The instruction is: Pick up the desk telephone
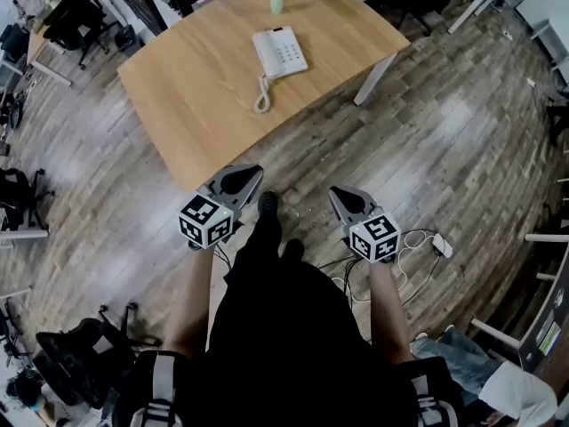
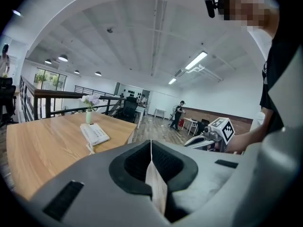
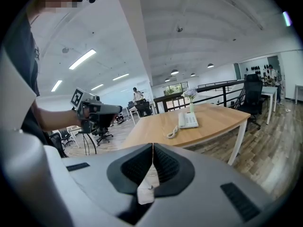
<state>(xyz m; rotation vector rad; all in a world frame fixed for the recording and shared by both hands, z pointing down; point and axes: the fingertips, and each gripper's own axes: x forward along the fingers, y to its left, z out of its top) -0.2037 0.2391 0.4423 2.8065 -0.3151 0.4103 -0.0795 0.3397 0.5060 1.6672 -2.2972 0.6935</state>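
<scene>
**A:** Both our tools, the grey two-jaw left gripper (image 1: pixel 242 180) and the matching right gripper (image 1: pixel 345 199), are closed on nothing and held short of the light wooden table's (image 1: pixel 187 87) near corner. We judge we are only approaching.

**B:** The white desk telephone (image 1: pixel 279 52) lies well apart from us, toward the far edge, with its coiled white cord (image 1: pixel 262 96) trailing nearer.

**A:** Only the small green vase of flowers (image 1: pixel 276 2) stands just beyond it. We need our jaws open first.
</scene>
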